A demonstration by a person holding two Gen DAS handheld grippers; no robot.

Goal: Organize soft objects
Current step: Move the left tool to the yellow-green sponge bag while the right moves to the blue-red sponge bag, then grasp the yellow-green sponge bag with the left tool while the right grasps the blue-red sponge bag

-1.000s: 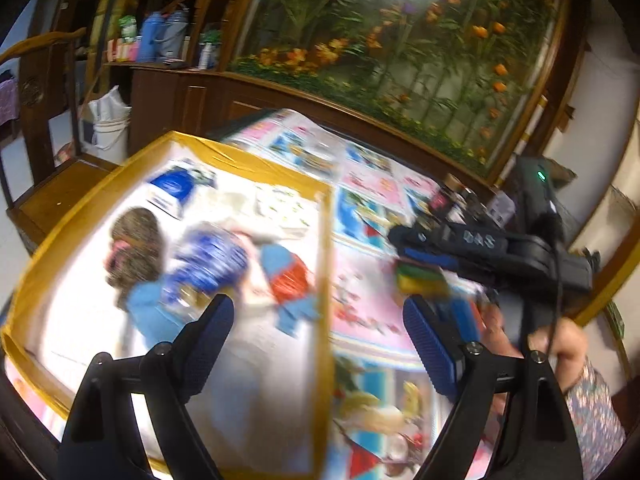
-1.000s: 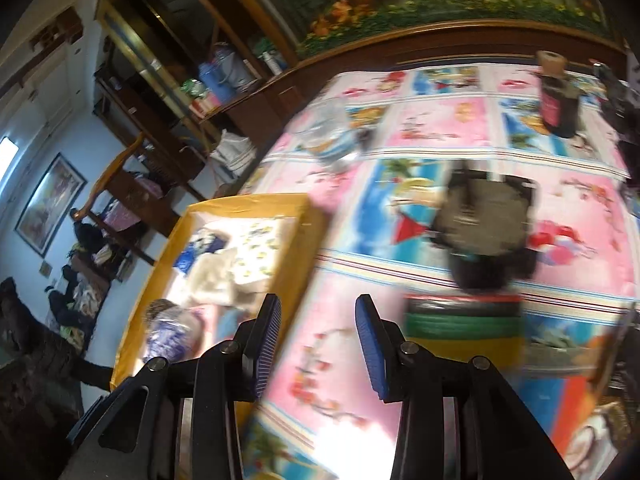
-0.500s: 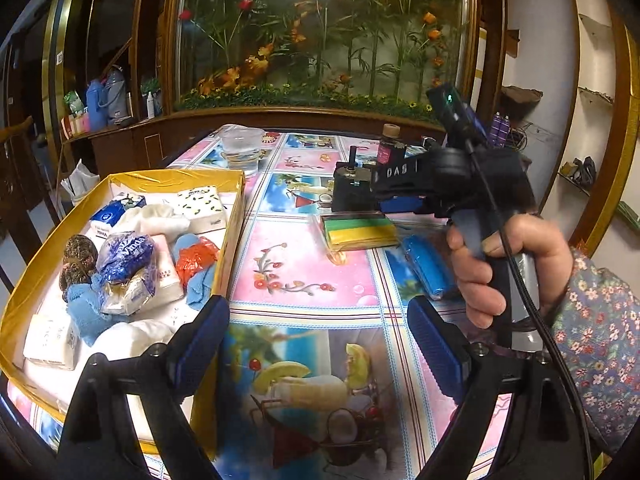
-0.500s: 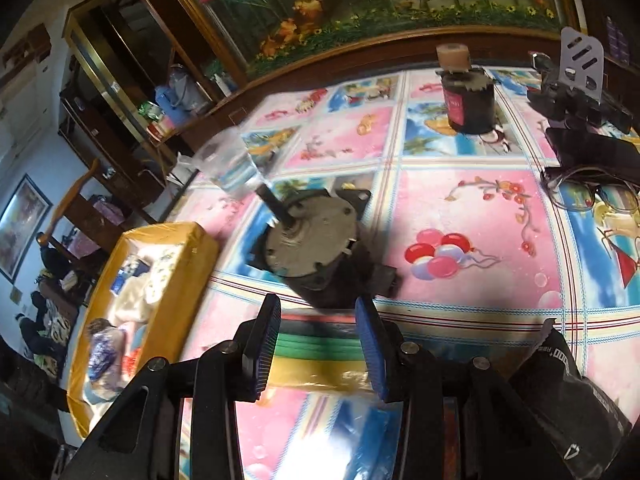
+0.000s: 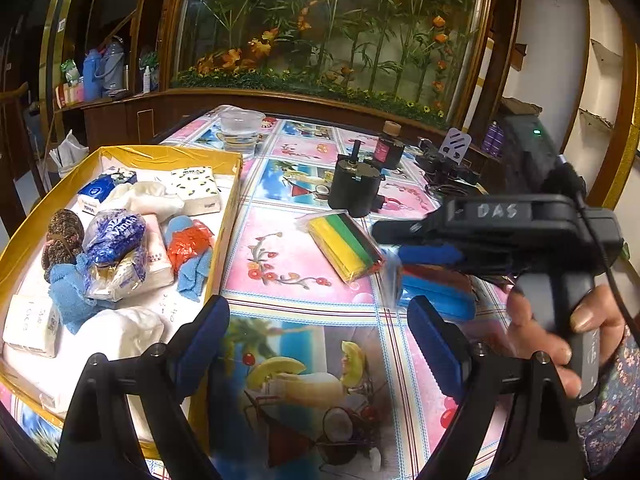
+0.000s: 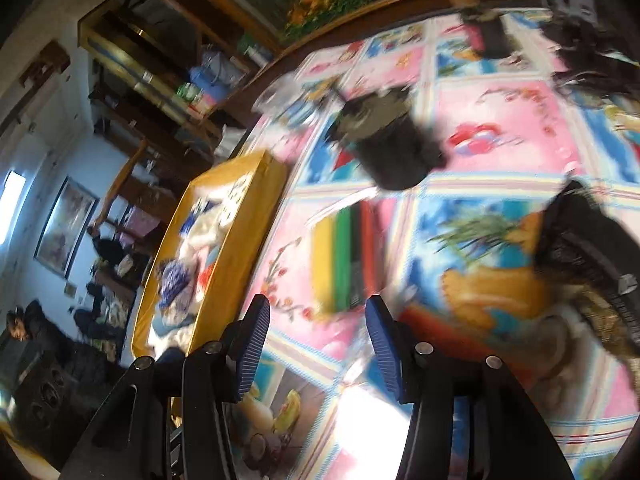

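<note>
Since 0.5 s ago, right gripper (image 6: pixel 316 340) jaws have spread from nearly closed to open, empty; view blurred. Sponge pack (image 6: pixel 344 256), striped yellow, green, black and red, lies on tablecloth (image 6: pixel 504 120) just above the jaw gap, centre frame, apart from both pads. Left gripper (image 5: pixel 320 340) open, empty, lower frame; pack (image 5: pixel 346 246) well above it, centre. Yellow tray (image 5: pixel 224 216) of soft items at left.
</note>
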